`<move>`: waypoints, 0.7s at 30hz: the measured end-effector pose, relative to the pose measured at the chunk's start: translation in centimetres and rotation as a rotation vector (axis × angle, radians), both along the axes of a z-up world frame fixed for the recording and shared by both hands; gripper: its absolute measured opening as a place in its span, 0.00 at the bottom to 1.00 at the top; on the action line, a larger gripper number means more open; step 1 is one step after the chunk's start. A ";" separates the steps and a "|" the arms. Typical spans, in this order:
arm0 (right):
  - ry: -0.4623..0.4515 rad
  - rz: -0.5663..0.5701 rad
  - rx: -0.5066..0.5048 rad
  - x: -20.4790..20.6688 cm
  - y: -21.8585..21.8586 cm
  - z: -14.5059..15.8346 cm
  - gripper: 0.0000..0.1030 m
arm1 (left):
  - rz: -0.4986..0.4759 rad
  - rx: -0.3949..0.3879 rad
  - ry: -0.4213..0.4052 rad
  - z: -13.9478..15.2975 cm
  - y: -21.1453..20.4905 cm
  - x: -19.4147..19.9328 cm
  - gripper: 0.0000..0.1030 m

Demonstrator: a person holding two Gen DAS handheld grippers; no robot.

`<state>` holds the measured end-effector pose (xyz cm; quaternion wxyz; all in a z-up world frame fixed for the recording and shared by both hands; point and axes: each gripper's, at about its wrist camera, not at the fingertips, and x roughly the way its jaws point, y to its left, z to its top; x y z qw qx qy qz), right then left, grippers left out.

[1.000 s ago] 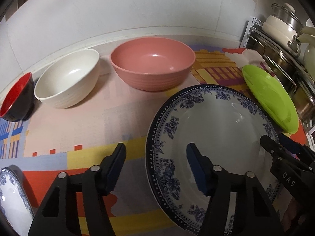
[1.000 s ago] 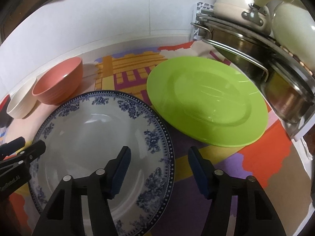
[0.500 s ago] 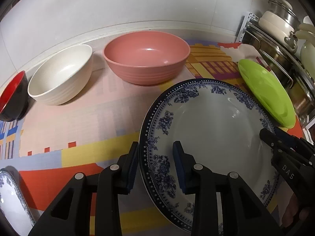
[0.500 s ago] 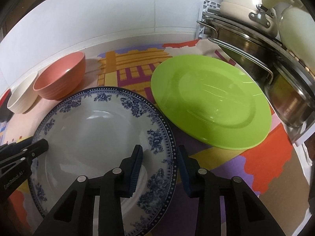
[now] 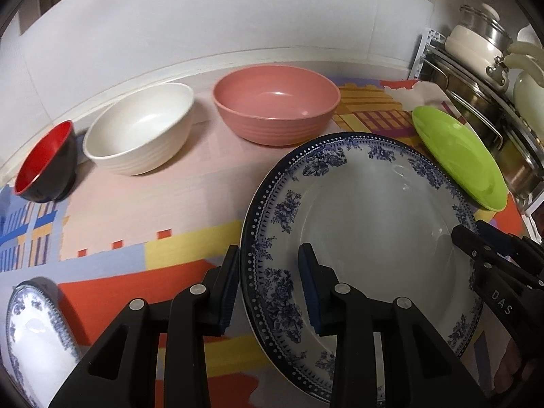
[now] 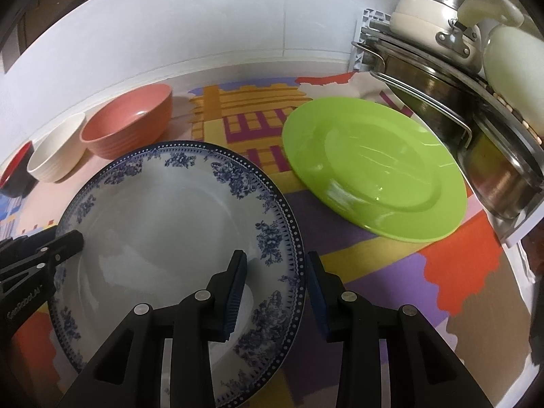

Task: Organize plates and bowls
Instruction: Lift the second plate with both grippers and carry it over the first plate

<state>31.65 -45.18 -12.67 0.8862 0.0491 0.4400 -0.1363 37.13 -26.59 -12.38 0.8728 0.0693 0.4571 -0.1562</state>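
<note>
the big blue-and-white plate (image 5: 374,224) sits in the middle of the patterned mat (image 5: 136,210), held at two opposite rims. the left gripper (image 5: 268,285) straddles the plate's left rim, one blue pad under the outside edge and the other on the flowered border, jaws narrowed onto the rim and gripping it. the right gripper (image 6: 277,284) does the same on the plate's right rim, one pad on the inside of the plate and one just outside the dotted edge, clamped on it. whether the plate is lifted off the mat or resting on it cannot be told.

just beyond the plate's right side lies a green plate (image 6: 374,173), flat on the mat, close to it but apart. behind, along the white wall, stand a pink bowl (image 5: 275,108), a white bowl (image 5: 139,129) and a red-and-black bowl (image 5: 46,163) in a row, all upright. a second, smaller blue-and-white plate (image 5: 37,340) shows at the lower left edge of the left wrist view. on the right a rack (image 6: 452,108) holds steel pots (image 6: 421,85).
</note>
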 end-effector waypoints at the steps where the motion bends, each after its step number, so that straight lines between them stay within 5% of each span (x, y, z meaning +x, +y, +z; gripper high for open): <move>1: -0.002 0.003 -0.002 -0.1 0.3 0.2 0.35 | 0.006 -0.002 -0.001 0.2 0.3 -0.2 0.34; 21: -0.054 0.129 -0.033 -1.7 8.6 5.1 0.35 | 0.154 -0.058 -0.079 4.6 10.3 -4.2 0.33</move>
